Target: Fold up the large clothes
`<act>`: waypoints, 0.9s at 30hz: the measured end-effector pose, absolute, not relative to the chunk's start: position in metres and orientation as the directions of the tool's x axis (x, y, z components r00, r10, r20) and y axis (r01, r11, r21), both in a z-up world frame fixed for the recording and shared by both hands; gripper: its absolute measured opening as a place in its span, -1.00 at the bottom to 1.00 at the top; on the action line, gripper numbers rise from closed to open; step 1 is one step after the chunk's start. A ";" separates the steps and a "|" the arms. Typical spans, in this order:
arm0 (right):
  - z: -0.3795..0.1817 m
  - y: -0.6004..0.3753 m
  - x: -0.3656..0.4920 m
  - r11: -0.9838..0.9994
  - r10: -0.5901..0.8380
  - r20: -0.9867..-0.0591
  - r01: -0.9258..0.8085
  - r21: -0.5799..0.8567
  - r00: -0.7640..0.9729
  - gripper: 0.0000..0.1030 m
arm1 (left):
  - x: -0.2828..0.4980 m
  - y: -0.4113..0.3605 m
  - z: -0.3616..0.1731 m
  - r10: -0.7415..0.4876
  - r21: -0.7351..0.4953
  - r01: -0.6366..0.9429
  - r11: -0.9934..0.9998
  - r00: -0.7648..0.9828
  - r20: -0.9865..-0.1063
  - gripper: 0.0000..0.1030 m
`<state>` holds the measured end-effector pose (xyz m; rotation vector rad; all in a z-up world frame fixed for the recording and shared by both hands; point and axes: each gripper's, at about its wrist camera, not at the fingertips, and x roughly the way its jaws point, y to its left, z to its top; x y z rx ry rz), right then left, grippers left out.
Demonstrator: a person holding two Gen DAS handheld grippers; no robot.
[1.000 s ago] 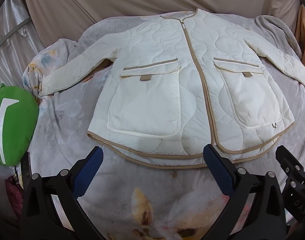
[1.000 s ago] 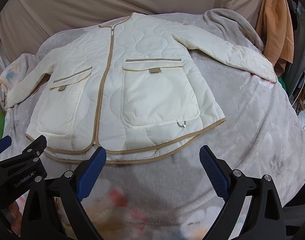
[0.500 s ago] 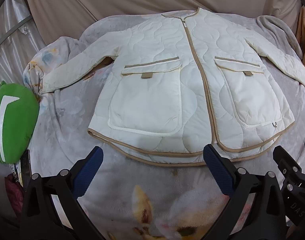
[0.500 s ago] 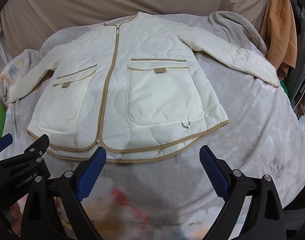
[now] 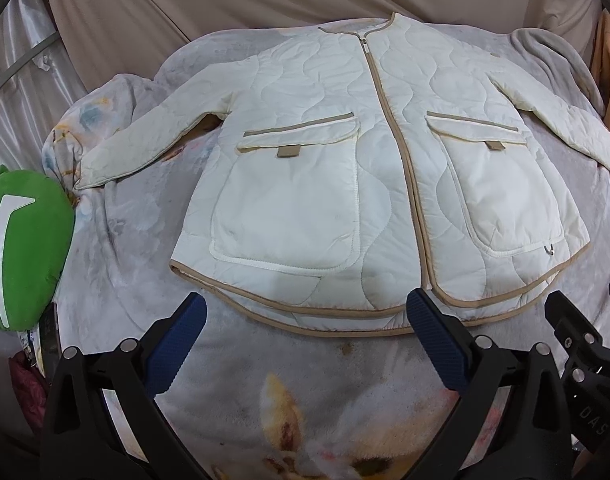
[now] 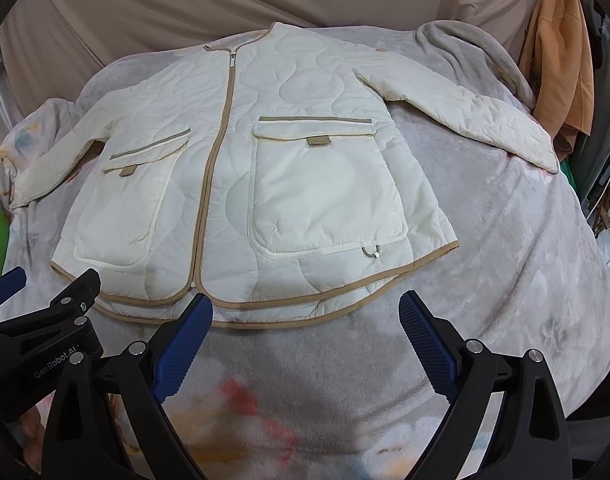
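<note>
Jacket: a cream quilted jacket [image 5: 369, 184] is lying flat and face up on the blanket, zipped, sleeves spreading outward, wavy stitching puffing the fabric.
Trim: tan binding [image 5: 333, 320] is running along the curved hem, up the zip line and around the collarless neck.
Pockets: two big smooth patch pockets with rounded lower corners are sitting either side of the zip, each with a tan-edged flap and a small tan tab.
Blanket: a fuzzy pale grey blanket [image 6: 525, 280] with faded flower prints is lying under the jacket and bunching beyond its far sleeve ends.
Left gripper: the left gripper [image 5: 305, 344] is hovering just short of the hem, its ribbed blue pads [image 5: 177, 344] standing wide apart, holding nothing.
Right gripper: the right gripper [image 6: 305, 344] is likewise gaping wide and empty near the hem.
Left view only: a green cushion [image 5: 21, 248] with a white stripe is showing beyond the jacket's sleeve.
Right view only: an orange garment [image 6: 561, 56] is hanging past the other sleeve; a small ring [image 6: 371, 254] is dangling at that pocket's corner.
</note>
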<state>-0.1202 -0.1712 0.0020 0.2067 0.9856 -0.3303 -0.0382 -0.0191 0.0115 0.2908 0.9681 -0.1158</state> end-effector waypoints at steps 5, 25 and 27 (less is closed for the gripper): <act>0.001 -0.174 -0.117 0.930 -0.179 -0.846 0.366 0.021 0.502 0.80 | -0.036 -0.022 0.010 0.031 0.189 0.226 0.956 0.560 -0.828 0.90; -0.005 -0.269 -0.083 0.900 -0.193 -0.817 0.430 0.073 0.544 0.79 | 0.020 -0.047 0.017 -0.011 0.159 0.245 0.956 0.575 -0.818 0.90; -0.005 -0.326 -0.079 0.860 -0.246 -0.792 0.503 0.088 0.559 0.79 | 0.035 -0.057 0.022 -0.002 0.180 0.241 0.954 0.603 -0.798 0.90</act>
